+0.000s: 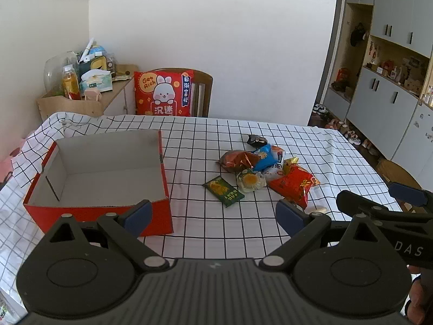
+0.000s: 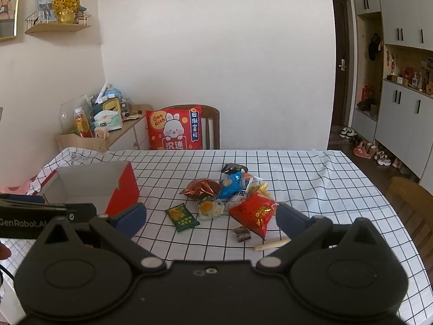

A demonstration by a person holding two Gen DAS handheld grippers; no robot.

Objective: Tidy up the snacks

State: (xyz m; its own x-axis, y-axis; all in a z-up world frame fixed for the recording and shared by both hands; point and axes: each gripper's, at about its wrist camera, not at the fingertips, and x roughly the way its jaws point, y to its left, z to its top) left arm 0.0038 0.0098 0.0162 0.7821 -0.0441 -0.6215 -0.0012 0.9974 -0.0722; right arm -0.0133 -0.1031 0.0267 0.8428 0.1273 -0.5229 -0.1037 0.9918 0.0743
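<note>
An empty red cardboard box (image 1: 151, 216) with a white inside stands on the left of the checked tablecloth; it also shows in the right wrist view (image 2: 123, 189). A pile of snack packets lies to its right: a green packet (image 1: 224, 191) (image 2: 182, 218), an egg-print packet (image 1: 250, 181) (image 2: 211, 208), a brown-red bag (image 1: 238, 160) (image 2: 201, 188), a blue packet (image 1: 263, 157) (image 2: 230, 185), a red bag (image 1: 293, 184) (image 2: 255, 211), a dark packet (image 1: 255, 140) (image 2: 234, 168). My left gripper (image 1: 213, 216) is open and empty, near the box. My right gripper (image 2: 211, 220) is open and empty, short of the pile.
A small dark sweet (image 2: 241, 233) and a pale stick-shaped snack (image 2: 272, 244) lie near the table's front. A chair with a red rabbit cushion (image 1: 163, 93) stands behind the table. A cluttered side cabinet (image 1: 81, 81) stands at the back left. Another chair (image 2: 411, 200) stands at the right.
</note>
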